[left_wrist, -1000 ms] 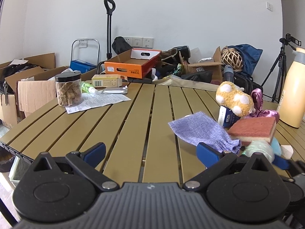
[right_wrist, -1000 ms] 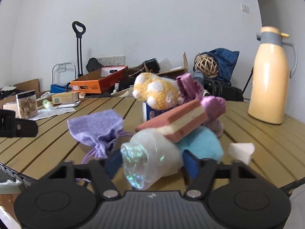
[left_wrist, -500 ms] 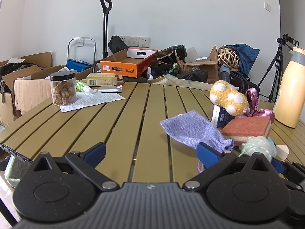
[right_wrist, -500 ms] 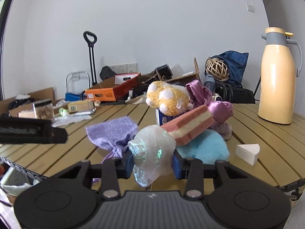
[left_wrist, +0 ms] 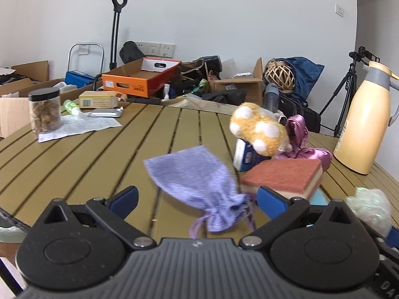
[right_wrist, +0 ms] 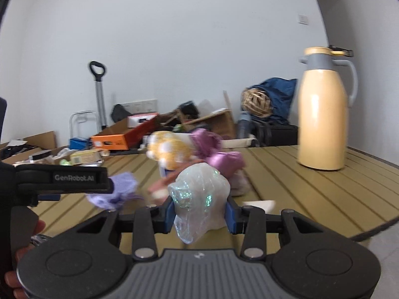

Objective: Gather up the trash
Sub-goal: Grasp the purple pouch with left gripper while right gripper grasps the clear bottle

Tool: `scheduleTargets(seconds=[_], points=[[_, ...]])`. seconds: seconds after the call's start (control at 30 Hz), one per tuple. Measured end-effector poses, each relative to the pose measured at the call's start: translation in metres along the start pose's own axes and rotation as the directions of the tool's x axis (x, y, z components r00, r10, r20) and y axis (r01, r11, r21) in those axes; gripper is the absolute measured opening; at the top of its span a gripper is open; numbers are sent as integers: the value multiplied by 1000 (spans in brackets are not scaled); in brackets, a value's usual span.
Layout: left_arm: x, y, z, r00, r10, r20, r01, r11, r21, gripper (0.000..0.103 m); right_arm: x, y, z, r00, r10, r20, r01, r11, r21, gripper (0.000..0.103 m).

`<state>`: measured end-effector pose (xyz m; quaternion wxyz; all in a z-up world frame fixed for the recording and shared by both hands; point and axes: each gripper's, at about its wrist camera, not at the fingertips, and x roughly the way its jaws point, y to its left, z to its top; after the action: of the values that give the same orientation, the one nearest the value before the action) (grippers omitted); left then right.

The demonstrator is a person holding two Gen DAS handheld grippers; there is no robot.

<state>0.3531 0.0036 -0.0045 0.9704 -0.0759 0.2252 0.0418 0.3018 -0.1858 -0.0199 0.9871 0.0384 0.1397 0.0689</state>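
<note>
My right gripper (right_wrist: 199,214) is shut on a crumpled ball of clear iridescent plastic wrap (right_wrist: 199,194) and holds it above the slatted wooden table (right_wrist: 299,182). The same wrap shows at the right edge of the left wrist view (left_wrist: 369,206). My left gripper (left_wrist: 197,196) is open and empty, low over the table (left_wrist: 99,159), with a purple drawstring pouch (left_wrist: 197,186) lying between its fingers. The left gripper's body (right_wrist: 62,179) shows at the left of the right wrist view.
A red-and-yellow sponge (left_wrist: 284,177), a yellow spotted plush (left_wrist: 259,129), a pink satin bow (left_wrist: 306,144) and a blue carton (left_wrist: 247,154) lie in a heap. A cream thermos (left_wrist: 366,119) stands right. A jar (left_wrist: 45,109) and paper (left_wrist: 77,127) lie left.
My right gripper closed on the plastic wrap and lifted it up and back from the heap. My left gripper moved toward the purple pouch, still open.
</note>
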Motion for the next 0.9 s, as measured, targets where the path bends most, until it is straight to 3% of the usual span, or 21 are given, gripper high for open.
scheduleTargets(seconds=[0.33, 0.57, 0.73, 0.87, 0.9], points=[[42, -20, 0, 995, 86, -56, -88, 996, -35, 103, -13, -58, -6, 992, -126, -16, 127, 990, 66, 39], [62, -17, -2, 989, 120, -89, -127, 989, -69, 103, -11, -70, -11, 987, -156, -39, 159, 985, 70, 39], [66, -11, -4, 989, 98, -107, -109, 988, -109, 86, -10, -73, -12, 985, -164, -49, 168, 983, 74, 39], [65, -9, -8, 989, 101, -109, -114, 986, -123, 79, -12, -74, -13, 985, -163, -49, 166, 983, 76, 39], [64, -9, -9, 990, 96, -107, -109, 987, -120, 72, -13, -75, -13, 985, -164, -48, 167, 983, 74, 39]])
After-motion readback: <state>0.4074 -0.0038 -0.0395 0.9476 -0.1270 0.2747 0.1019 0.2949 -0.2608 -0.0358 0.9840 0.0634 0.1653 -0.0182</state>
